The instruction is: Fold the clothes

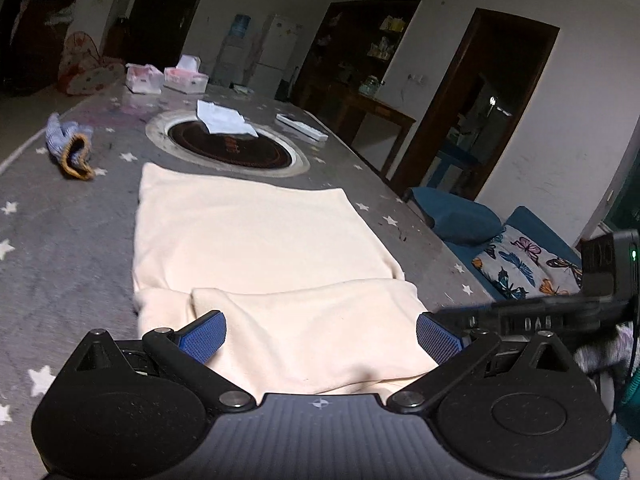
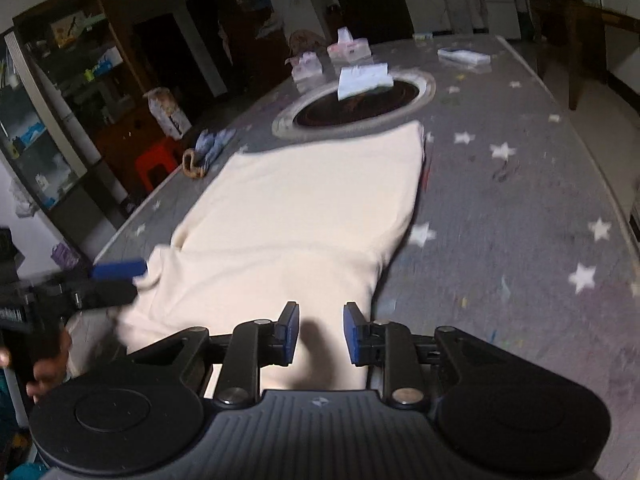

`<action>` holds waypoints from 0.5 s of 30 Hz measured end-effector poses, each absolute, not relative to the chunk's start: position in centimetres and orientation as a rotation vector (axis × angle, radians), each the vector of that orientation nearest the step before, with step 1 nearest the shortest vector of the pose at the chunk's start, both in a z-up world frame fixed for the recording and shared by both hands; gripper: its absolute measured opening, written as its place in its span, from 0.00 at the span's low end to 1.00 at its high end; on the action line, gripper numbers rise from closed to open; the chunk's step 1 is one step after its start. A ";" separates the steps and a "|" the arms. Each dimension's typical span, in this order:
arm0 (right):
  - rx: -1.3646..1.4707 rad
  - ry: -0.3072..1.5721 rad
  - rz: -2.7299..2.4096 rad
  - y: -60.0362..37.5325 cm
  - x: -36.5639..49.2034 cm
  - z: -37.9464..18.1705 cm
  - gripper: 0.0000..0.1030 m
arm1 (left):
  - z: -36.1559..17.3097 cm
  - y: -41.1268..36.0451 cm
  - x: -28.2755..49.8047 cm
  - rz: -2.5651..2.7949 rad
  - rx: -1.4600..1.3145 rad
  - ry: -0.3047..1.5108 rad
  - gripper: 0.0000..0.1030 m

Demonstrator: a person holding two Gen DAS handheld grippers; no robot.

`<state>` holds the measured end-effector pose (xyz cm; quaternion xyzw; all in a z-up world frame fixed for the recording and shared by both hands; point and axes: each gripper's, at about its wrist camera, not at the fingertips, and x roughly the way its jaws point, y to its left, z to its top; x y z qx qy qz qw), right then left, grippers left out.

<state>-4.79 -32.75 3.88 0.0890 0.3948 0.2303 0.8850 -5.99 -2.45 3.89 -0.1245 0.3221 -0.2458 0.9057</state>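
Observation:
A cream garment [image 1: 256,236] lies flat on the grey star-patterned tablecloth [image 1: 60,240], its near end folded over into a thicker band [image 1: 320,328]. My left gripper [image 1: 320,336] is open wide, its blue pads on either side of that folded near edge, holding nothing. In the right wrist view the same garment [image 2: 312,208] stretches away from me. My right gripper [image 2: 320,334] is open with a moderate gap over the garment's near right edge, cloth showing between the pads. The left gripper [image 2: 116,276] shows at the garment's left corner.
A round hotplate recess [image 1: 228,144] with white paper [image 1: 224,118] sits beyond the garment. A striped blue sock [image 1: 70,146] lies far left. Tissue boxes [image 1: 184,76] and a flat white box [image 1: 304,128] stand at the far end. A blue sofa with butterfly cushion [image 1: 524,264] is beside the table's right edge.

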 end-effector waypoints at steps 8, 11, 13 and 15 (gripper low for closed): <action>0.181 0.791 0.494 -31.3 -2.0 3.6 0.23 | 3.7 -3.6 -5.4 -0.576 -0.263 0.670 0.97; 0.173 0.800 0.496 -30.7 -1.1 3.0 0.23 | 3.2 -3.9 -5.1 -0.580 -0.240 0.697 0.97; 0.176 0.802 0.497 -30.7 -1.0 2.8 0.23 | 2.7 -3.6 -4.9 -0.560 -0.238 0.724 0.97; 0.176 0.802 0.498 -30.7 -1.1 2.7 0.23 | 2.5 -3.0 -4.9 -0.533 -0.239 0.741 0.95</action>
